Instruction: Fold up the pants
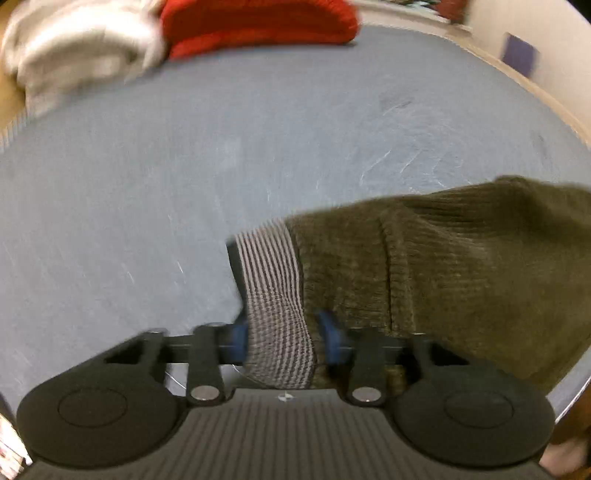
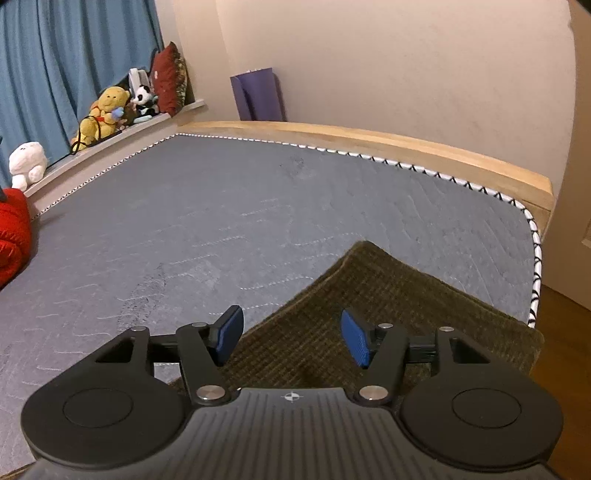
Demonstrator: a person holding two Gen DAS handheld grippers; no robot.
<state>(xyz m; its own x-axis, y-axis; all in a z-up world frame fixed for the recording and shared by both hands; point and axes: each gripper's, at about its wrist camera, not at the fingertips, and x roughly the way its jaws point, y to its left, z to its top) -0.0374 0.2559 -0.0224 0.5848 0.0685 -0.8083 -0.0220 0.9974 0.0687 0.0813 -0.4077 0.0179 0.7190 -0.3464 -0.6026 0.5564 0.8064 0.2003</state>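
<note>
- On the mattress [image 2: 221, 206], your left gripper [image 1: 282, 338] clamped the pants' [image 1: 461, 266] striped waistband [image 1: 273, 266].
- Your right gripper [image 2: 291, 338] stood open above the pants, empty.

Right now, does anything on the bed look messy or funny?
A little. The olive pants lie slanted near the mattress corner, with one corner lifted. The left gripper pinches their striped waistband, bunching it. At the far edge, the red knit and pale cloth sit in rumpled heaps.
</note>
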